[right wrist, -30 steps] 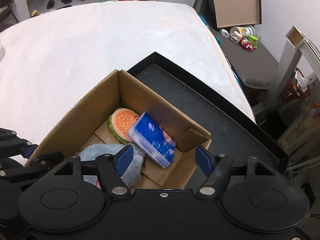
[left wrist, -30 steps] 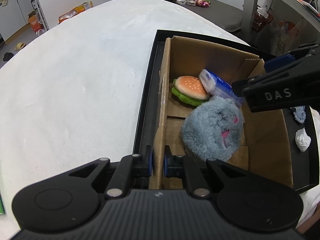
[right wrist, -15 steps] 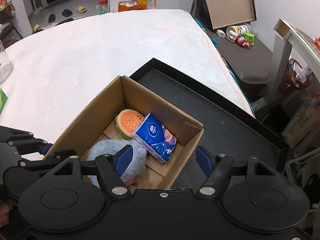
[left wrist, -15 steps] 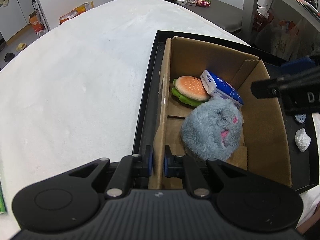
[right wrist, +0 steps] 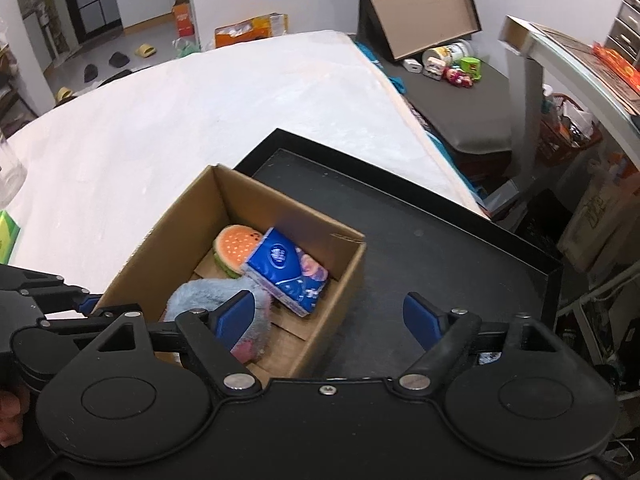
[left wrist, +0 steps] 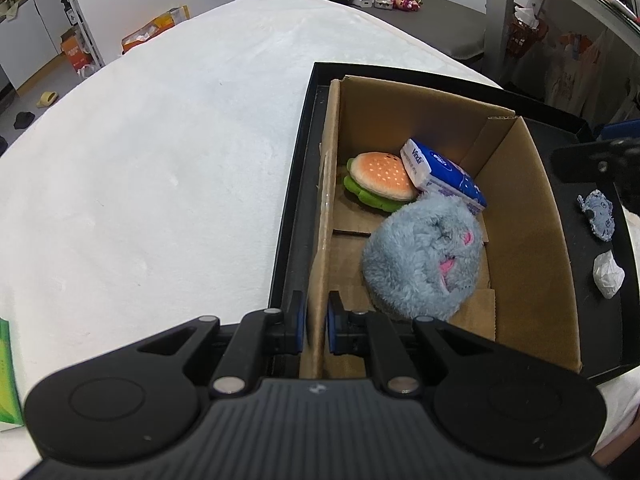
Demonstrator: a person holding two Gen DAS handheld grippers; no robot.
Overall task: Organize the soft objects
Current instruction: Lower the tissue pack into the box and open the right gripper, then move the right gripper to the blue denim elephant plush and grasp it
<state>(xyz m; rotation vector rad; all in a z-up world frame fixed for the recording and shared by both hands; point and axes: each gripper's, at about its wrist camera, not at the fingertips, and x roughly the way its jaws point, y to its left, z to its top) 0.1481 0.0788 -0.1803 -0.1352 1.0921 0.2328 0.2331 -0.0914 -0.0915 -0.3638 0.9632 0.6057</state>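
Left wrist view: left gripper (left wrist: 315,322) pinches the brown cardboard box (left wrist: 532,240) wall, fluffy grey plush (left wrist: 420,264) inside; right gripper (right wrist: 328,316), empty, spreads wider beside the box.

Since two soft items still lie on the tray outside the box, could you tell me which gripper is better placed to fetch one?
Right. The right gripper is free, its jaws opening with nothing between them. The left gripper is shut on the box wall, steadying it. The grey toy and white wad lie on the right.

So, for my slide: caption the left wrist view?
Left gripper clamps the cardboard box wall; burger plush, tissue pack and grey plush inside.
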